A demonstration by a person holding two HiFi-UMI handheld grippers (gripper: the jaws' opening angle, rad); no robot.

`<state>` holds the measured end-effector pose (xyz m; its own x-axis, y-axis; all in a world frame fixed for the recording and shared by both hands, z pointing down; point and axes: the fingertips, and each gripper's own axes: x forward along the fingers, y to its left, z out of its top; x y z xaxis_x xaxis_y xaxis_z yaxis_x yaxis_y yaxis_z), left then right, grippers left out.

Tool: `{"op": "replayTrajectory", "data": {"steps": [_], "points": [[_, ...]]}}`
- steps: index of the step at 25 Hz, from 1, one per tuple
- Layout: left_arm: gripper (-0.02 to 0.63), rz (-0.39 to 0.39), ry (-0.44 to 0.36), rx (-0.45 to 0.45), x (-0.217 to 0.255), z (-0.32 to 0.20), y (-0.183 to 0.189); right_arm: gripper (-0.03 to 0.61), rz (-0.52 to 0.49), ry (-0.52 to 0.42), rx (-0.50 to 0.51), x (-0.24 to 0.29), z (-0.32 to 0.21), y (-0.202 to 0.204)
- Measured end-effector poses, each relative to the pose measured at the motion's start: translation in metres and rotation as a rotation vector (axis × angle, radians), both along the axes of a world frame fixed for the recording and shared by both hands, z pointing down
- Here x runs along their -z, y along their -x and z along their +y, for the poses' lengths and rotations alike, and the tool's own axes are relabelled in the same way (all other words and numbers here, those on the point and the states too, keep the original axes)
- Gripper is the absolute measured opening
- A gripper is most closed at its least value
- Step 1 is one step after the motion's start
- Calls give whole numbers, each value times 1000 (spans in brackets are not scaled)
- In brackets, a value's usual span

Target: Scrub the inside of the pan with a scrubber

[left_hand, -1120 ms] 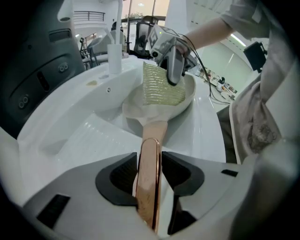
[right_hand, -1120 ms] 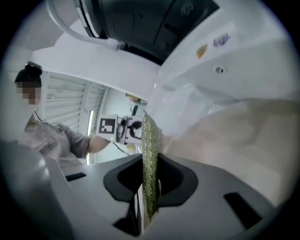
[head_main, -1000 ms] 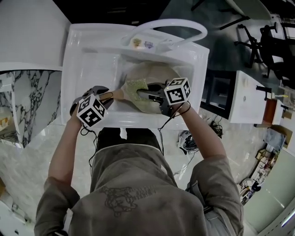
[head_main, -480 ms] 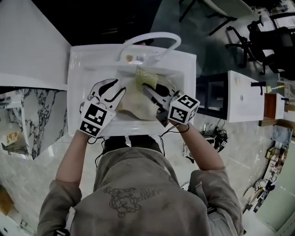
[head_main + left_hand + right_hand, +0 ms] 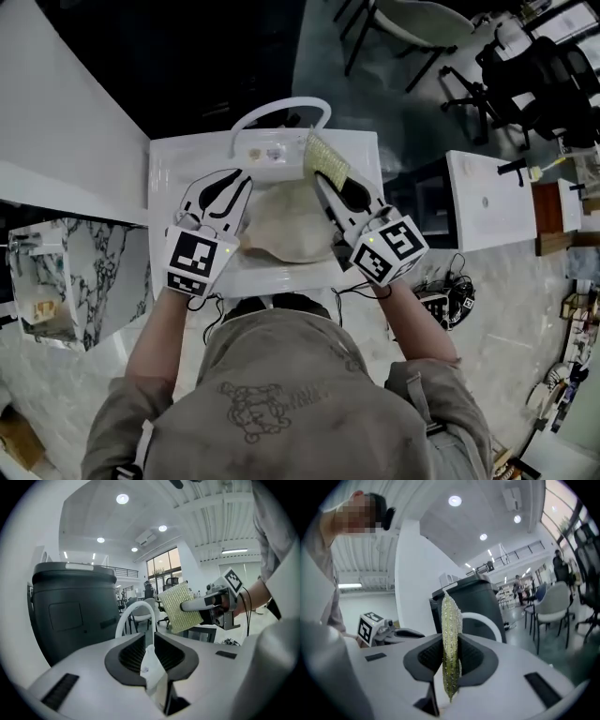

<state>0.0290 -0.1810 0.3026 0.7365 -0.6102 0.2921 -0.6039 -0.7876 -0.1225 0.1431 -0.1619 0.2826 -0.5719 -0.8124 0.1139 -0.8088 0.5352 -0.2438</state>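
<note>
A cream pan (image 5: 286,230) lies in the white sink (image 5: 169,187), with nothing touching it. My right gripper (image 5: 328,180) is raised above the pan's right side and is shut on a yellow-green mesh scrubber (image 5: 323,157), which stands edge-on between its pads (image 5: 451,644). From the left gripper view the scrubber (image 5: 180,606) hangs in the air, well clear of the pan. My left gripper (image 5: 223,187) hovers over the pan's left side. Its jaws have just been closing; only a narrow gap is left (image 5: 149,651), with nothing in it.
A white arched faucet (image 5: 278,112) stands at the back of the sink. Behind it is a tall dark grey bin (image 5: 75,606). A white counter (image 5: 56,103) lies to the left, a marble surface (image 5: 66,272) below it, and chairs (image 5: 422,28) at the far right.
Both grippers have risen out of the sink. The left one let go of the pan handle and its jaws narrowed. The right one lifted the scrubber off the pan.
</note>
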Motion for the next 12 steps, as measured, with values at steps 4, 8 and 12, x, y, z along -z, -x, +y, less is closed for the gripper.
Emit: {"op": "replayTrajectory", "data": {"steps": [4, 8, 12], "points": [[55, 14, -72, -2, 40, 1, -7, 72, 163, -163, -94, 42, 15, -13], [43, 59, -134, 15, 79, 6, -12, 72, 210, -238, -170, 78, 32, -24], [36, 107, -210, 42, 112, 17, -17, 72, 195, -291, -246, 109, 51, -39]]}}
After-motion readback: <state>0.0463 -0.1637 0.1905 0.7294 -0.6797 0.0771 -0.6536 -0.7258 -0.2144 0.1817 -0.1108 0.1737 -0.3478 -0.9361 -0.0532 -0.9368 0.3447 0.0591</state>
